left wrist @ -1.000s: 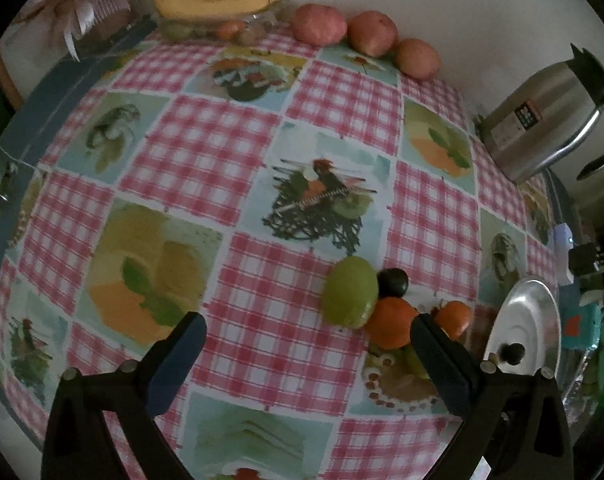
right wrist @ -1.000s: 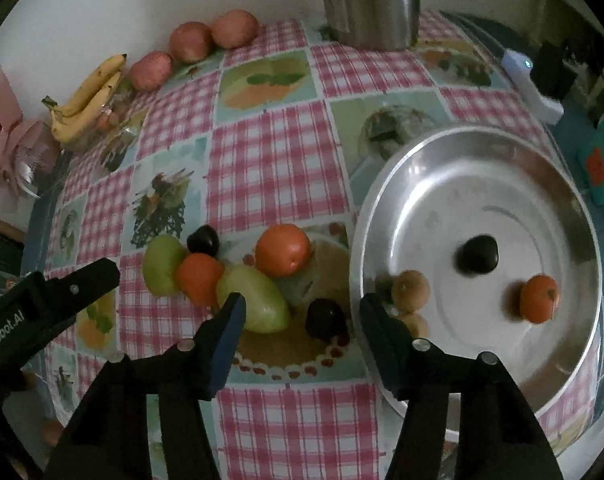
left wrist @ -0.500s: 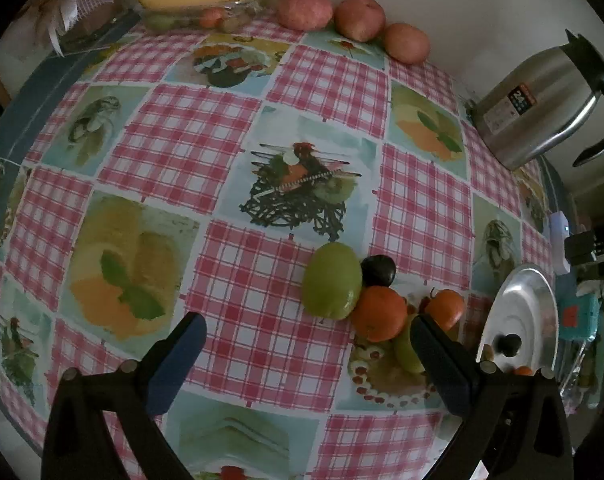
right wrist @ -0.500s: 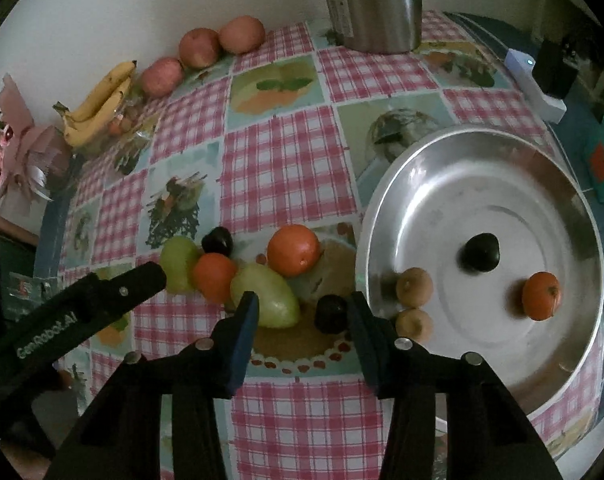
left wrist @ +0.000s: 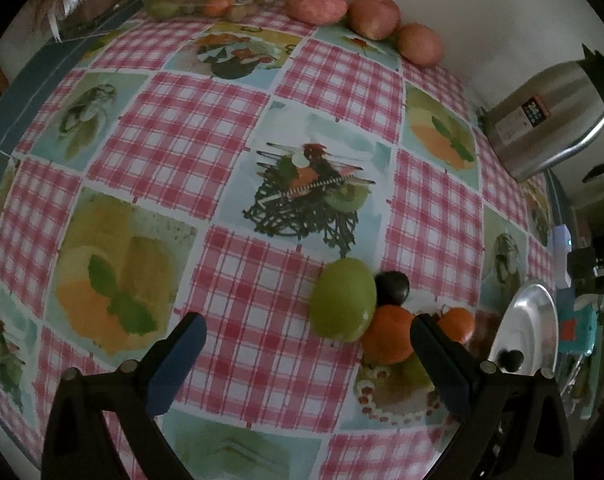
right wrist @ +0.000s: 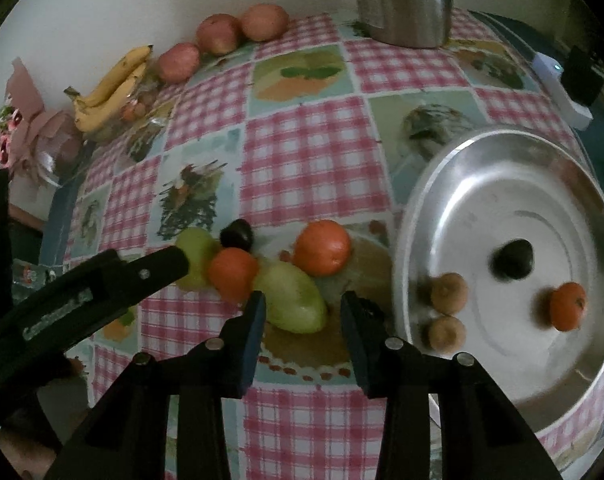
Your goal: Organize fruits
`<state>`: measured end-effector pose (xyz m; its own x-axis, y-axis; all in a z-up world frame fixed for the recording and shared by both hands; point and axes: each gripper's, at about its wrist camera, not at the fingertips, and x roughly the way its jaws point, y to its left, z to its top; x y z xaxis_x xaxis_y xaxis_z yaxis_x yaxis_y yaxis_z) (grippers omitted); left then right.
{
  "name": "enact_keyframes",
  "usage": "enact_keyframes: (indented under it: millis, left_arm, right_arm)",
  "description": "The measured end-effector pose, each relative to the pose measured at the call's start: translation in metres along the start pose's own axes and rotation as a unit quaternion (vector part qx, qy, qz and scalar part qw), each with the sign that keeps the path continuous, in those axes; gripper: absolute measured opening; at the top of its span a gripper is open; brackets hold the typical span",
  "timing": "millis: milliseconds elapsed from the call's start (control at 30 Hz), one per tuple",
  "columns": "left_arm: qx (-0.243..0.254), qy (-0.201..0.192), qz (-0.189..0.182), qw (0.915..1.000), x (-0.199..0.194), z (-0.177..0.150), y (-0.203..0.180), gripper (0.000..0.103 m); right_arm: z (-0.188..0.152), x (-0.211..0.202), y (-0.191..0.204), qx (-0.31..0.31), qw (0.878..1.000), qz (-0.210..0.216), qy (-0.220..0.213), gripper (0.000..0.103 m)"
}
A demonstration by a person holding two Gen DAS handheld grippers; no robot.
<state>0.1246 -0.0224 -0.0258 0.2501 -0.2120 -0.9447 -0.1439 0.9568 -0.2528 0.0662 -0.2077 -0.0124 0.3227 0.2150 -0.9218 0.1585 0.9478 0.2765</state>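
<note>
A cluster of fruit lies on the checked tablecloth: a green mango (right wrist: 293, 298), an orange (right wrist: 233, 273), a second orange (right wrist: 322, 247), a dark plum (right wrist: 237, 234) and a second green fruit (right wrist: 193, 250). My right gripper (right wrist: 302, 312) is open, its fingers either side of the near green mango. Another dark fruit (right wrist: 368, 308) hides behind its right finger. My left gripper (left wrist: 308, 344) is open and empty, just short of the green fruit (left wrist: 344, 299) and the orange (left wrist: 388, 334). The steel plate (right wrist: 430, 184) holds a dark fruit (right wrist: 512, 264), a small orange (right wrist: 568, 306) and two brown fruits (right wrist: 448, 293).
A steel kettle (right wrist: 402, 0) stands at the back. Three red apples (right wrist: 217, 34) and a bunch of bananas (right wrist: 109, 88) on a glass dish line the wall. A white device (right wrist: 558, 88) lies at the right table edge. Pink flowers (right wrist: 25, 128) stand far left.
My right gripper has moved left and forward, from around the dark fruit to around the green mango. The left gripper has drawn closer to the fruit cluster.
</note>
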Motion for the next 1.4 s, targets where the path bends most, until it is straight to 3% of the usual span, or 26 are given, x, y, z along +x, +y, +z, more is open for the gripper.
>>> enact_keyframes:
  millis: [367,433,567,867,1133,1400]
  left_arm:
    - [0.005,-0.002,-0.014,0.9999,0.017,0.005,-0.009,0.098]
    - [0.012,-0.004,-0.016,0.9998,0.02,0.005,-0.013,0.091]
    - [0.016,0.001,-0.024,0.9996,0.025,0.005,-0.016,0.085]
    - [0.001,0.01,-0.054,0.9985,0.028,0.004,-0.012,0.045]
    - [-0.012,0.018,-0.059,0.998,0.026,0.002,-0.008,0.044]
    - [-0.024,0.027,-0.03,0.9989,0.019,0.0,0.003,0.044]
  right_arm:
    - [0.001,0.018,0.01,-0.023,1.0,0.002,0.019,0.04]
    - [0.001,0.019,0.012,-0.026,0.999,0.003,0.021,0.04]
    - [0.0,0.022,0.016,-0.04,0.999,-0.008,0.019,0.041]
    - [-0.001,0.024,0.017,-0.043,0.999,-0.011,0.019,0.042]
    - [-0.002,0.026,0.016,-0.038,0.999,-0.01,0.022,0.043]
    - [-0.002,0.029,0.016,-0.037,0.999,-0.01,0.028,0.044]
